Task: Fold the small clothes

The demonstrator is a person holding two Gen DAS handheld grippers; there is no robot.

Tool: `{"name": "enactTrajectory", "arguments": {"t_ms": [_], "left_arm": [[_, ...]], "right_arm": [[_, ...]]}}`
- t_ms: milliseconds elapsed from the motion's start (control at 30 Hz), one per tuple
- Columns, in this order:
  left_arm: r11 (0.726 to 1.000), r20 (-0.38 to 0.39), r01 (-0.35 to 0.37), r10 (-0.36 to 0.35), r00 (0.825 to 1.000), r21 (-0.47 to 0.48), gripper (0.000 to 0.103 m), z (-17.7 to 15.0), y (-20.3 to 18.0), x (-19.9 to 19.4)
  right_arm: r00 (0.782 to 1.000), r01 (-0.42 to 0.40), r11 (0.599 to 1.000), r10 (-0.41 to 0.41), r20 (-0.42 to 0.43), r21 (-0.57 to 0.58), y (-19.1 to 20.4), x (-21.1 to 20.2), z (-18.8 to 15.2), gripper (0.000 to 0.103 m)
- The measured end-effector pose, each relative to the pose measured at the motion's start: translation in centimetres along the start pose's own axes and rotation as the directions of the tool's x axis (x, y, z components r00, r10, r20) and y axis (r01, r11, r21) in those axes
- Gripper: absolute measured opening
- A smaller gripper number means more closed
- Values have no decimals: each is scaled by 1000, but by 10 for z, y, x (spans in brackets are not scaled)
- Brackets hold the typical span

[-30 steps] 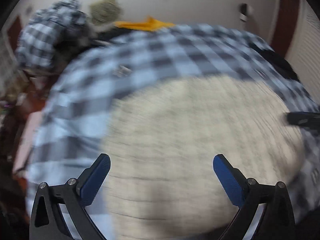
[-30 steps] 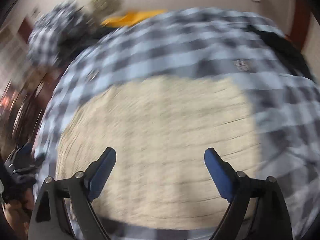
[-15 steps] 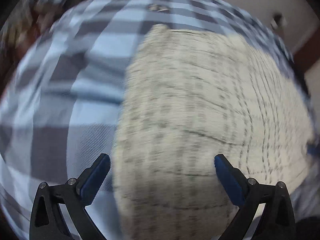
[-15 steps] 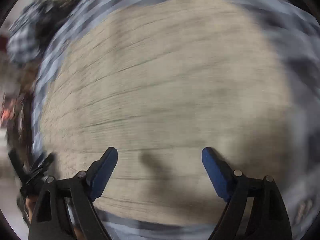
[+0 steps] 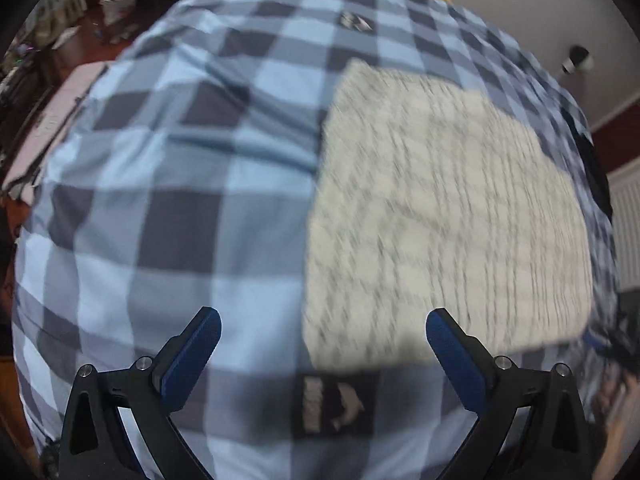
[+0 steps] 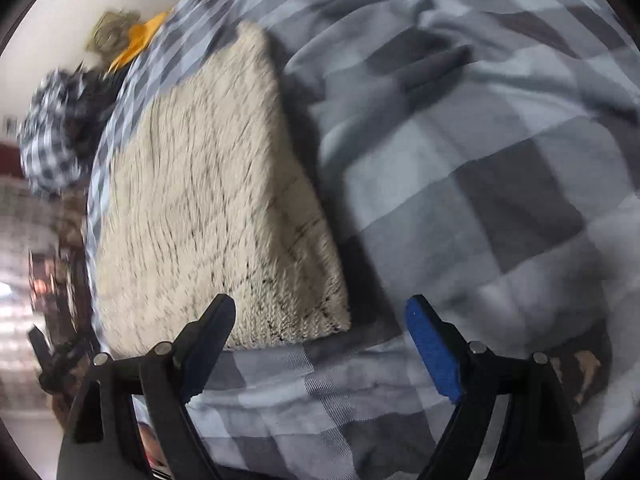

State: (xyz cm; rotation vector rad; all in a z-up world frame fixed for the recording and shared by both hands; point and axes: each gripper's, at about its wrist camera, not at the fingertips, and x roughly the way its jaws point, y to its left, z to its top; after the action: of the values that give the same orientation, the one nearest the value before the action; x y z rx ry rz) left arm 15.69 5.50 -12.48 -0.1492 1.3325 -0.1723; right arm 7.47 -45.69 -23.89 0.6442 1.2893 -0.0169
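Lying flat, cream knit garment [image 6: 208, 208] covers checked bedding [image 6: 500, 200].

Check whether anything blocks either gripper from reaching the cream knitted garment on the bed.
Nothing visible does. The knitted garment lies bare on the checked bedcover. The left gripper and right gripper are both open with nothing between the fingers.
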Motion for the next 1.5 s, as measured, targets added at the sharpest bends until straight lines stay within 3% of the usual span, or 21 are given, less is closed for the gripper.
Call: {"name": "enactTrajectory", "arguments": {"t_ms": [100,133,167,233,267,367,467,533,633,767,933,1033,1067,1133,1200,1233,1267,1367,1500], "left_arm": [[1000,-54,-5,6,999,7,103,-16,-6,14],[1000,-70,-19,20,997,18,103,-18,-9,19],[999,-76,-30,31,997,25,103,-20,-12,23],[998,-81,-41,44,996,45,103,-21,-20,30],[998,-79,-41,45,996,52,103,-20,-23,32],[996,-67,-63,67,996,61,103,-20,-29,44],[996,-101,-58,64,993,63,103,-19,-29,58],[998,-119,-40,45,992,49,103,-17,-27,64],[999,-124,-21,26,992,41,103,-14,-22,67],[999,-127,-18,24,992,51,103,-14,-11,72],[993,-121,-39,52,991,112,103,-14,-7,69],[989,-101,-81,94,990,121,103,-8,-4,57],[990,-91,-90,100,991,110,103,-6,-2,51],[990,-49,-115,119,992,79,103,-2,6,34],[986,1,-153,153,988,63,103,3,9,18],[984,29,-167,166,986,59,103,5,8,11],[984,56,-170,166,984,59,103,6,5,3],[993,111,-89,80,991,81,103,5,-13,-10],[990,92,66,-78,993,125,103,-3,-50,8]], "right_arm": [[998,-31,998,28,-53,-61,19,16,-5,83],[997,-42,997,37,-70,-71,21,21,-5,68],[998,-32,997,28,-65,-68,21,19,-5,47],[996,-59,997,56,-70,-52,17,17,-6,26],[995,-70,996,65,-79,-60,24,14,-6,21],[995,-60,987,46,-93,-152,37,2,-8,15],[996,35,966,-56,-75,-257,58,-8,-7,12],[987,125,930,-153,-56,-345,79,-12,-8,11],[976,191,890,-217,-15,-414,97,-22,-9,11],[962,227,874,-271,-43,-429,96,-8,-8,11],[962,191,923,-244,-122,-334,80,33,-2,11],[976,152,950,-187,-111,-272,73,24,1,15],[977,158,952,-189,-98,-261,68,15,3,17],[962,261,935,-274,-21,-239,69,-12,1,25],[921,390,894,-378,99,-222,81,-38,-6,43],[909,415,884,-392,144,-216,88,-48,-9,62],[902,423,880,-384,198,-216,101,-58,-14,74],[915,372,895,-309,258,-247,134,-65,-24,76],[977,180,934,-134,167,-307,193,-34,-34,76]]}}
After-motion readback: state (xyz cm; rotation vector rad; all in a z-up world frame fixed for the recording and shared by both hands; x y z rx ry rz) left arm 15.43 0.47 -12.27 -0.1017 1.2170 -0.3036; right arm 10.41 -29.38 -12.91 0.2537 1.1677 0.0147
